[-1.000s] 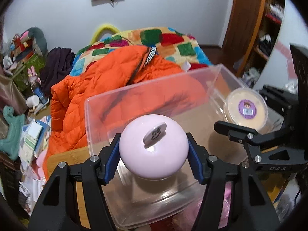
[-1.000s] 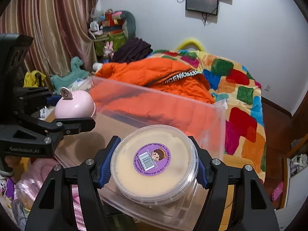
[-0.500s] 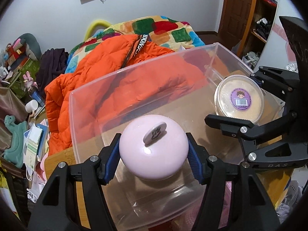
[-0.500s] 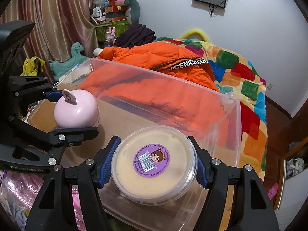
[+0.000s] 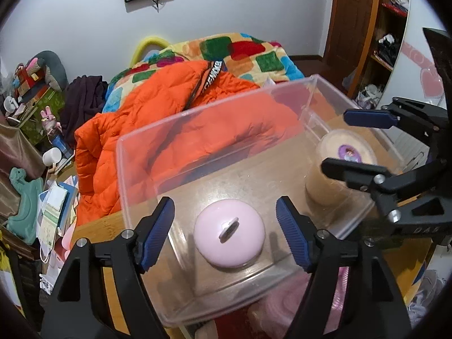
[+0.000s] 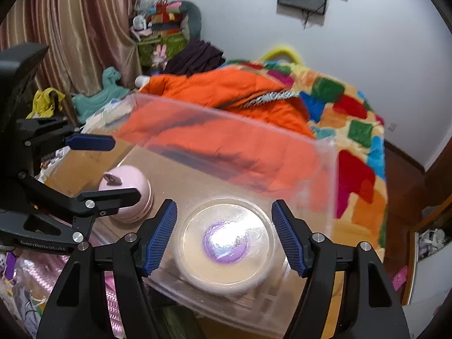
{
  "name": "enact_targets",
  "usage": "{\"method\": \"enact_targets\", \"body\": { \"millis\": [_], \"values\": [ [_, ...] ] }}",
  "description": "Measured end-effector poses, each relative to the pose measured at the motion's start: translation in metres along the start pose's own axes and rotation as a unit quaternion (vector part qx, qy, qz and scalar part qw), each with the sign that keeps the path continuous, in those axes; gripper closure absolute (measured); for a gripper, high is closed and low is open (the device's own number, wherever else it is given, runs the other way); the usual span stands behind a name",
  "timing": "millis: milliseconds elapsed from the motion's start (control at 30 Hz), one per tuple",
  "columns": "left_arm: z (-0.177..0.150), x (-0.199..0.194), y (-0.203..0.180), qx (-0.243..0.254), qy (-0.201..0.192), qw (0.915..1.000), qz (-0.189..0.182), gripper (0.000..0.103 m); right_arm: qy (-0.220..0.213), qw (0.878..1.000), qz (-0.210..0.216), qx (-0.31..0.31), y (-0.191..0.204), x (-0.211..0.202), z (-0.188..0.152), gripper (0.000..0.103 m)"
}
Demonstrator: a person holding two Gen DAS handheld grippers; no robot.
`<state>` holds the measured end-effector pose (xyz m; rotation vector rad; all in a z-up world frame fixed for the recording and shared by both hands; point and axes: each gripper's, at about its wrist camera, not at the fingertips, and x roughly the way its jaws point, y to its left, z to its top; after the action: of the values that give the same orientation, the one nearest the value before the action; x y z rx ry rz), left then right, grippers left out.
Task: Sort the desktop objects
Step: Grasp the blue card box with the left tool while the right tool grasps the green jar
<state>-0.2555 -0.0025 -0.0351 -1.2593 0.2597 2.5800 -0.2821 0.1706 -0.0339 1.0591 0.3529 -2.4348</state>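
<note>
A clear plastic bin [image 5: 180,118] [image 6: 325,169] stands on the wooden desk. A pink round object [image 5: 229,237] [image 6: 127,189] lies on the bin's floor at its near left. A round beige tub with a purple label [image 5: 343,169] [image 6: 227,240] lies on the floor at the right. My left gripper [image 5: 226,233] is open and empty above the pink object. My right gripper [image 6: 224,236] is open and empty above the tub; it also shows in the left wrist view [image 5: 358,144].
A bed with an orange jacket [image 5: 169,107] and a patchwork blanket [image 5: 248,53] lies beyond the bin. Toys, papers and boxes crowd the left side [image 5: 36,169]. A wooden shelf [image 5: 387,28] stands at the right. Pink items [image 6: 42,268] lie beside the desk.
Both grippers have opened and risen. The pink object and the beige tub have dropped out of their jaws and lie on the bin's floor.
</note>
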Motion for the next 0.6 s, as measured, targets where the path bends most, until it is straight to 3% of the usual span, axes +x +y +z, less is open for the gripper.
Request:
{"method": "enact_targets", "body": {
  "millis": [167, 300, 467, 600],
  "values": [
    [-0.001, -0.025, 0.002, -0.008, -0.03, 0.9994, 0.013, 0.02, -0.036, 0.999, -0.029, -0.008, 0.003, -0.034, 0.002, 0.024],
    [-0.004, -0.055, 0.006, -0.019, -0.065, 0.9974, 0.027, 0.011, -0.062, 0.997, -0.041, -0.011, 0.004, -0.06, -0.001, 0.023],
    [-0.015, -0.096, 0.012, -0.032, -0.107, 0.9928, 0.043, 0.007, -0.084, 0.996, -0.04, 0.004, 0.004, -0.088, -0.011, 0.021],
    [-0.031, -0.116, 0.019, -0.047, -0.119, 0.9905, 0.049, 0.007, -0.095, 0.995, -0.035, 0.017, 0.003, -0.102, -0.025, 0.021]
  ]
}}
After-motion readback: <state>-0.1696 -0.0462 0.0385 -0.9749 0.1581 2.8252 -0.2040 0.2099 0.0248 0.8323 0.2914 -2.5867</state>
